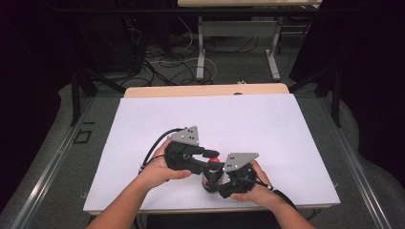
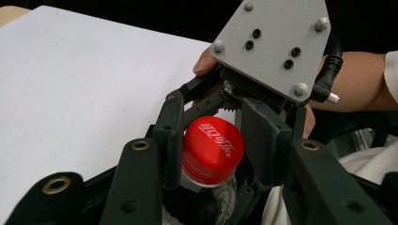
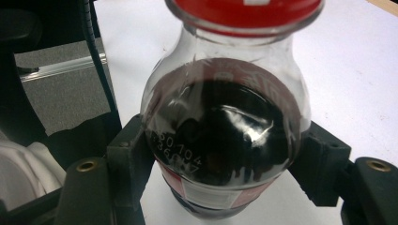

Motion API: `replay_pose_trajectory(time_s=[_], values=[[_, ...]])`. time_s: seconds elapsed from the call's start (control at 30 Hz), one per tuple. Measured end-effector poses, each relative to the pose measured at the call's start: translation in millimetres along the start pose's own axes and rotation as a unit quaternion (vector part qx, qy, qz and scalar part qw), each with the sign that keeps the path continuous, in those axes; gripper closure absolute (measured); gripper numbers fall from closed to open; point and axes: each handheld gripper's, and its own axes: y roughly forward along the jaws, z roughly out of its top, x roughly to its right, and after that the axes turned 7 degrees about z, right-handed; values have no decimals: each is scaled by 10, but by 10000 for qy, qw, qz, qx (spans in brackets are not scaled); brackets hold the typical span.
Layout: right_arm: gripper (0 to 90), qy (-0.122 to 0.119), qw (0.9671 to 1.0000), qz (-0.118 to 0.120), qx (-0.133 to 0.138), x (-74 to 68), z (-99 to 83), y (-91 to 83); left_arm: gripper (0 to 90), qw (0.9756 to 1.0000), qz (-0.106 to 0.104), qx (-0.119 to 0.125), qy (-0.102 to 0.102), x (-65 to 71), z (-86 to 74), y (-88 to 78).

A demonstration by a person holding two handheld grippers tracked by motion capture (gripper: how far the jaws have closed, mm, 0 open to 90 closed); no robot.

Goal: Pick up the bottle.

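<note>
Small plastic bottle (image 1: 211,177) of dark soda stands upright on the white table top (image 1: 239,124), near its front edge, wedged between both hands. In the high view most of the bottle is hidden: just a bit of red cap (image 1: 215,161) and a sliver of dark body show between the two black tools. Right gripper (image 1: 224,183) sits just right of the bottle, jaws clamped on the body below the shoulder; the right gripper view shows both pads pressed against the sides of the bottle (image 3: 225,136), liquid dark, printed date code partly readable, label at the bottom cut off by the frame and the cap (image 3: 244,11) cut off at the top. Left gripper (image 1: 210,155) comes in from the left of the bottle at cap height, jaws clamped on the red cap (image 2: 213,150); the left gripper view shows a pad tight on each side of the cap, white logo on top legible, bottle neck below mostly hidden behind the jaws. Beyond the cap in that view, the right gripper's grey plate (image 2: 277,47) blocks most of the hand behind it; only a thumb tip and a forearm show. Bottle base contact with the table top can't be made out in any view.
</note>
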Motion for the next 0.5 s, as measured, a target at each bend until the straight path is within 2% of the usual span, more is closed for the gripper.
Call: replay_pose_trajectory(time_s=[0.27, 0.5], values=[[306, 35, 10000, -21, -27, -8, 6, 4, 619, 9998, 196, -26, 93, 57, 7, -5], [307, 109, 9999, -100, 19, 9, 9, -8, 620, 9994, 352, 35, -13, 61, 21, 16]])
